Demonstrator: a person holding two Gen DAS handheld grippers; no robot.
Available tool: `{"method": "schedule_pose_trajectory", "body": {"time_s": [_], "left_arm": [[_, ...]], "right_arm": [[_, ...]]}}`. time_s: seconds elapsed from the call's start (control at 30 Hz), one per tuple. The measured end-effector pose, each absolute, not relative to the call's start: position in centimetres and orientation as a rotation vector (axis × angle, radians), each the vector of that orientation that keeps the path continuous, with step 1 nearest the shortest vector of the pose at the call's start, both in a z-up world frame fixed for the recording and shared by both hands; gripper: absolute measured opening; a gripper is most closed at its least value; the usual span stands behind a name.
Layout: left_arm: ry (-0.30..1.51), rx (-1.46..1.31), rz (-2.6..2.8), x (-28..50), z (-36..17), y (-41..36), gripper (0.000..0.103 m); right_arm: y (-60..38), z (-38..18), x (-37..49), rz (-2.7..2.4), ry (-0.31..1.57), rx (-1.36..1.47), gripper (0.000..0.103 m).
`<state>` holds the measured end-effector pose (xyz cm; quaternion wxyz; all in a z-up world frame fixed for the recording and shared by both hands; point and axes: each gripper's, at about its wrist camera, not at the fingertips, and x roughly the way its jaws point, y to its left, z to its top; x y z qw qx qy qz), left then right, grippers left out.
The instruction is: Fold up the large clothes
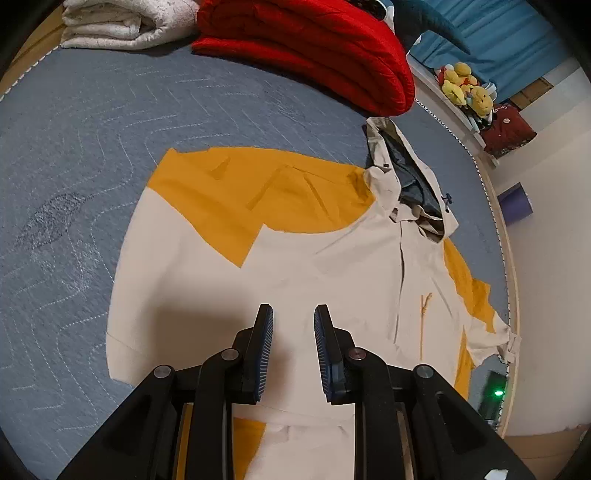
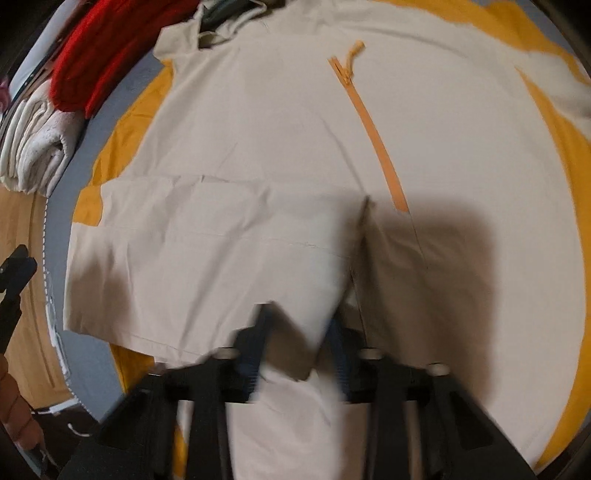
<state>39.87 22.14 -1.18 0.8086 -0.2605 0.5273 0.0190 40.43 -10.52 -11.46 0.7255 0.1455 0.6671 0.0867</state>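
Left wrist view: the jacket (image 1: 295, 266), cream with mustard panels, lies face up on the blue-grey quilted mat (image 1: 74, 147), hood (image 1: 402, 173) toward the far edge, 1 sleeve already turned in across the chest, which I read as a first fold. The left gripper (image 1: 293, 314) hangs over the lower front, jaws narrowly apart, nothing between them. A red quilt (image 1: 314, 48) and a white blanket (image 1: 122, 22) sit folded beyond, clear of the work.

Right wrist view, blurred: the right gripper (image 2: 299, 325) is low at the hem, cream cloth bunched between its near-closed fingers; whether the pads actually pinch it, cannot tell. The orange zip (image 2: 373, 129) runs up the front.
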Motion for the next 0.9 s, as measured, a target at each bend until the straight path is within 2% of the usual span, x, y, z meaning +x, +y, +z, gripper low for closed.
{"method": "schedule_pose_trajectory", "body": {"time_s": [0.13,0.4,0.73,0.9], "left_arm": [[1.126,-0.532,0.065,40.2,-1.5,22.4,0.02],[1.164,-0.518,0.097,41.1,-3.8,23.1,0.02],[1.263,-0.47,0.072,42.0,-7.6,21.9,0.02],[1.284,-0.431,0.053,42.3,-8.7,20.9,0.02]], "right_arm": [[-10.8,-8.3,41.6,0.217,1.351,0.317,0.007],[-16.6,-0.3,45.3,0.167,1.045,0.248,0.005],[-26.1,-1.5,49.0,-0.032,1.081,0.218,0.005],[-27.7,-2.8,49.5,-0.066,1.092,0.209,0.005]]}}
